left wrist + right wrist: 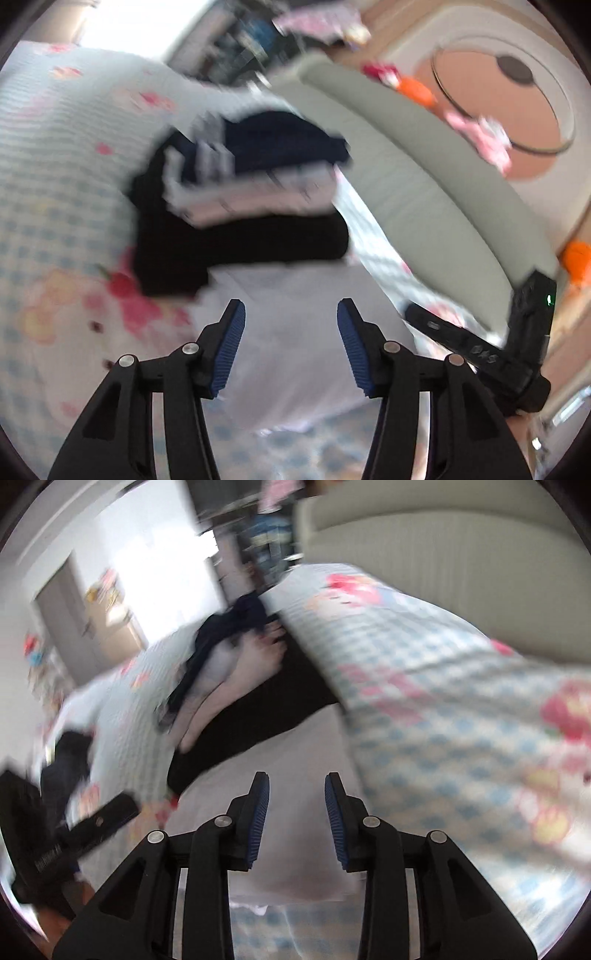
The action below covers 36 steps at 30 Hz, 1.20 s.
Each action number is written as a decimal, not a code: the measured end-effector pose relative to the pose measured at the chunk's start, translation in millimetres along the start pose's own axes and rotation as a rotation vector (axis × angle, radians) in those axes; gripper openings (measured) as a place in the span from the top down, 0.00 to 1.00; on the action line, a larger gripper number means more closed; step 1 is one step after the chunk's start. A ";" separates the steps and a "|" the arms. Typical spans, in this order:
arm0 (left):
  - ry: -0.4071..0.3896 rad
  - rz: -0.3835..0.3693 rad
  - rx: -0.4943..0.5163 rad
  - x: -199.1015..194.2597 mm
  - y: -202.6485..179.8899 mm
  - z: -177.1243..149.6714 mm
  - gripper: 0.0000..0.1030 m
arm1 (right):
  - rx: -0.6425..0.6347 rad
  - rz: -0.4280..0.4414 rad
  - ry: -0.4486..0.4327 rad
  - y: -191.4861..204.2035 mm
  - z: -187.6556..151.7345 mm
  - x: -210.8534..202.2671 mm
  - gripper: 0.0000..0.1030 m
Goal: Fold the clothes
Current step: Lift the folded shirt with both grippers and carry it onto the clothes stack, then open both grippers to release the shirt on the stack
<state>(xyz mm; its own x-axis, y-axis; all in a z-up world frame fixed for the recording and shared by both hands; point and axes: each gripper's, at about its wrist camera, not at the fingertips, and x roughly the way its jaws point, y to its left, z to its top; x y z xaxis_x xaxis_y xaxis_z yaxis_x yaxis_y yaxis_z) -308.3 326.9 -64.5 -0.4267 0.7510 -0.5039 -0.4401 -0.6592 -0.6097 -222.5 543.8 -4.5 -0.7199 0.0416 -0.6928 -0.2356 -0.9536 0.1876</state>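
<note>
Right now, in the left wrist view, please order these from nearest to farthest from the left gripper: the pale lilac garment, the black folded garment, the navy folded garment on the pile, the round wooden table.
1. Pale lilac garment, directly under the left gripper.
2. Black folded garment, just ahead, slightly left.
3. Navy folded garment, on top of the pile, farther ahead.
4. Round wooden table, far upper right, beyond the grey-green headboard.

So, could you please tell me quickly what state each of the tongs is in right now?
Left tongs: open, holding nothing, above the pale garment.
Right tongs: open, holding nothing, above the same garment.
</note>
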 end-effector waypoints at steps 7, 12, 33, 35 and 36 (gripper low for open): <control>0.242 0.109 0.114 60.6 -16.9 -23.5 0.45 | -0.002 -0.063 0.146 -8.2 -14.6 44.0 0.84; 0.251 0.127 0.107 62.8 -19.5 -22.3 0.45 | -0.001 -0.075 0.140 -19.4 -26.9 42.3 0.88; -0.042 0.609 -0.014 -194.8 102.9 33.0 0.24 | -0.143 0.101 0.080 195.5 -21.5 -6.4 0.25; -0.053 0.661 -0.025 -222.2 118.5 32.1 0.24 | -0.161 0.132 0.095 227.9 -32.7 -5.4 0.25; -0.054 0.688 -0.019 -234.3 123.5 30.4 0.24 | -0.171 0.149 0.102 243.9 -38.2 -5.1 0.25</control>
<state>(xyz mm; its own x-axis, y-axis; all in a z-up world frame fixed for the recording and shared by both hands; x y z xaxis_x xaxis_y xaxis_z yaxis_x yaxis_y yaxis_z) -286.7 68.4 -3.1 -0.6432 0.1589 -0.7490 -0.0411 -0.9840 -0.1734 -251.4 299.6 18.3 -0.6666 -0.1251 -0.7348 -0.0117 -0.9839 0.1782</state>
